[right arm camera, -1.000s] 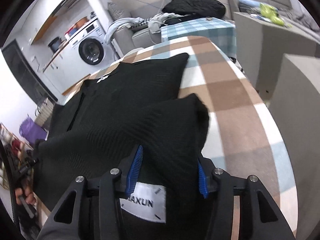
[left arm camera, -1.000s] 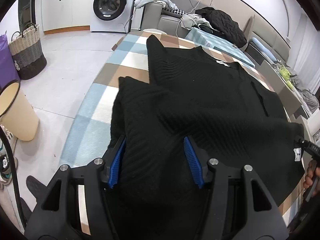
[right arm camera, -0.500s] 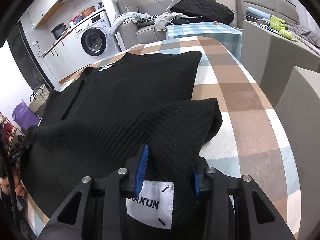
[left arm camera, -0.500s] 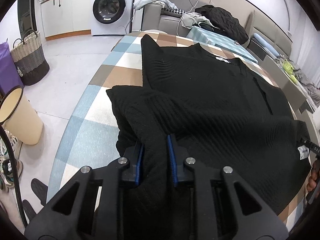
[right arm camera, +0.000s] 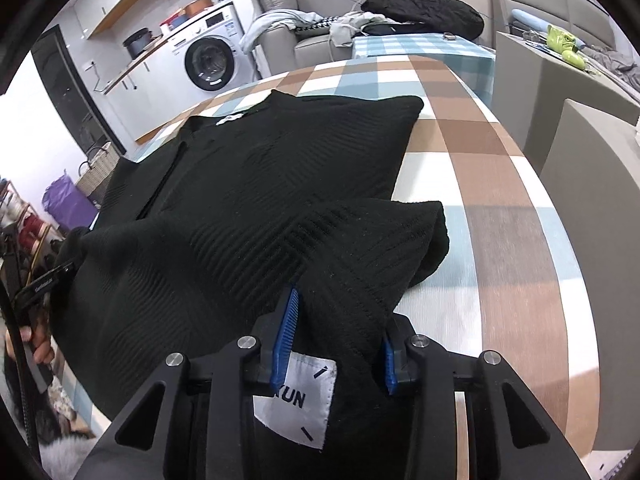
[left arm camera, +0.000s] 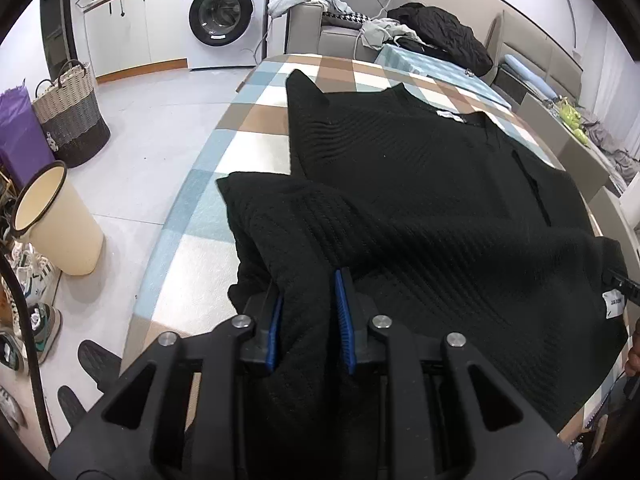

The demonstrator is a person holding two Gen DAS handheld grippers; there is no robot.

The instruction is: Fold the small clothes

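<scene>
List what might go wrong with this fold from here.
1. The left gripper pinches only a narrow bunch of the black sweater and its jaws are opening, so that edge may slip out.
2. The right gripper is shut on a thick wad beside the white label, so the two edges may land uneven.
3. The sleeve end is already doubled over on the checked tablecloth and may crease in.

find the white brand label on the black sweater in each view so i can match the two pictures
Left wrist view: the white label sits at the far right edge, small, on the black sweater hem corner.
Right wrist view: the label is bottom centre, large, just behind the blue pads of the right gripper.
Shared landmark: the washing machine, at top centre in the left view and upper left in the right view.
</scene>
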